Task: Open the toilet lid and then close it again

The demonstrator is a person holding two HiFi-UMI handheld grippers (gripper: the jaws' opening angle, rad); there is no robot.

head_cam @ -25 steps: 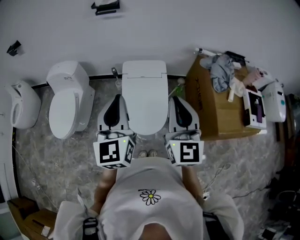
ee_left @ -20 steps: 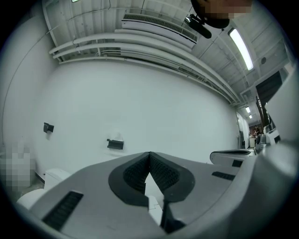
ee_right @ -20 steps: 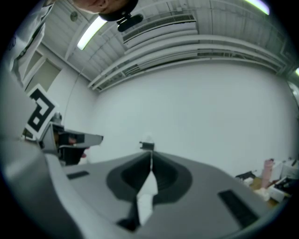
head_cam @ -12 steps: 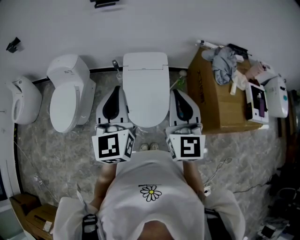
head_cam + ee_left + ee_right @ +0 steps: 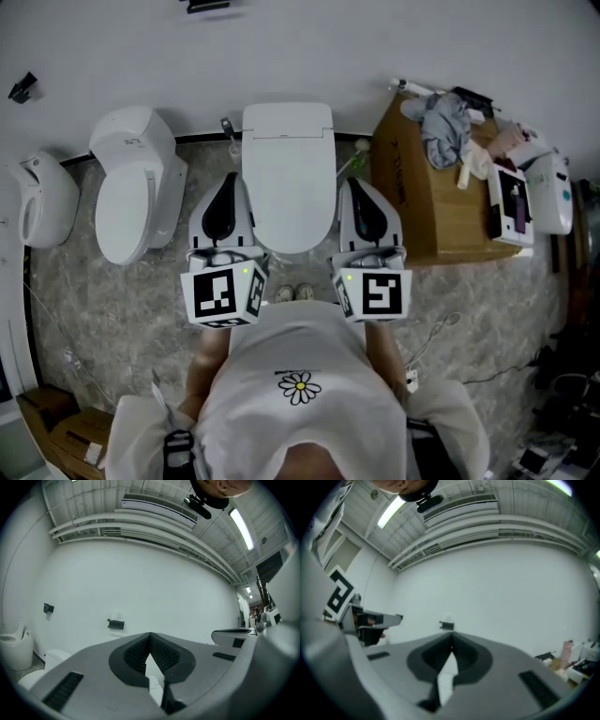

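Note:
In the head view the white toilet [image 5: 287,178] stands against the wall with its lid down and flat. My left gripper [image 5: 231,180] hovers level along the toilet's left side, and my right gripper [image 5: 350,186] along its right side. Neither touches the lid. Seen from the left gripper view, the dark fingertips meet at a point, so the left gripper [image 5: 150,635] is shut on nothing. The right gripper [image 5: 451,645] in its own view is likewise shut and empty. Both face the white wall.
A second white toilet [image 5: 131,187] stands at the left, with a white urinal-like fixture [image 5: 37,202] beyond it. At the right is a cardboard box [image 5: 422,202] with clothes and clutter on top, then a white appliance [image 5: 551,192]. A black holder [image 5: 115,624] hangs on the wall.
The head view has shifted slightly, so the toilet sits a little higher in frame. Both grippers keep their places beside the toilet, still shut.

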